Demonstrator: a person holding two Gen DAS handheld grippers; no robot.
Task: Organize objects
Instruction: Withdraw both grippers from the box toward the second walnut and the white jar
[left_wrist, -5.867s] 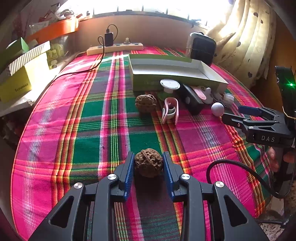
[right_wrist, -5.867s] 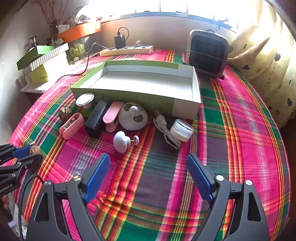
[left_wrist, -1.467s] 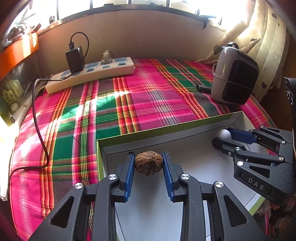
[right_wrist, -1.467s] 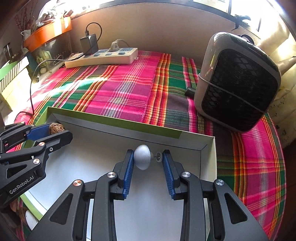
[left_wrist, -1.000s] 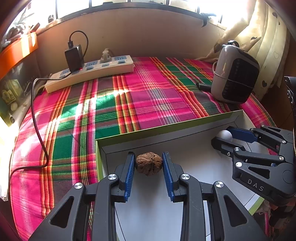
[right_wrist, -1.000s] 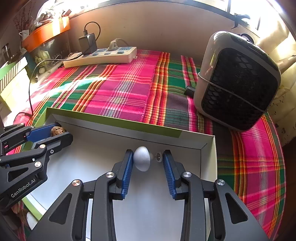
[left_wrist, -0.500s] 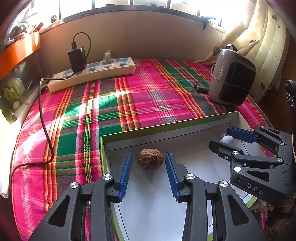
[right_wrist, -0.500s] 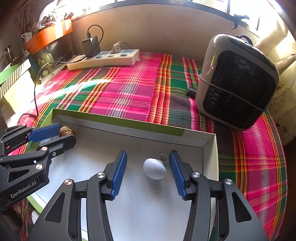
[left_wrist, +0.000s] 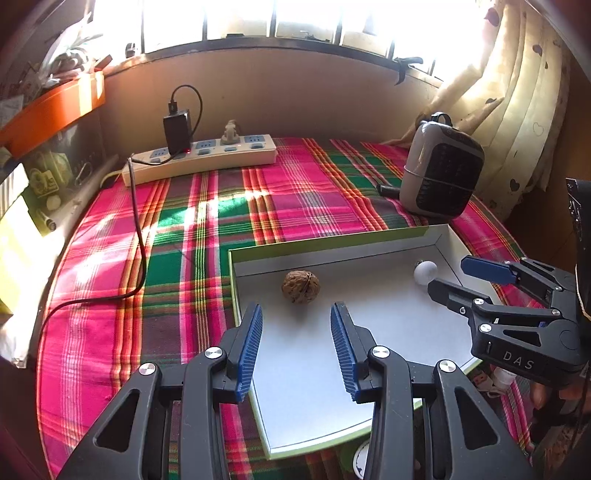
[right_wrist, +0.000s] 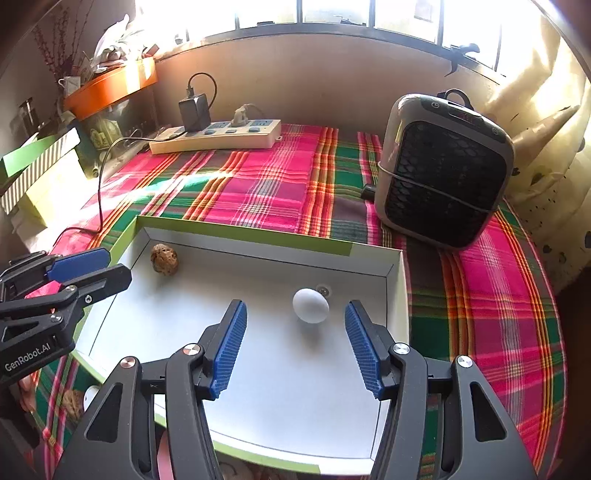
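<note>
Our left gripper (left_wrist: 295, 343) stands released behind the walnut (left_wrist: 300, 286); our right gripper (right_wrist: 295, 347) is opening, clear of the white knob (right_wrist: 310, 305), both in the box (right_wrist: 266, 238).

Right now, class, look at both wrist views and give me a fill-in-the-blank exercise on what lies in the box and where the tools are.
1. The walnut lies inside the white ____ with green sides.
2. The white knob lies loose before the ____ tool, whose pads are opening.
3. The left tool is open and grips ____.
4. The black charger is plugged into the power ____.

Missing words: box; right; nothing; strip
</note>
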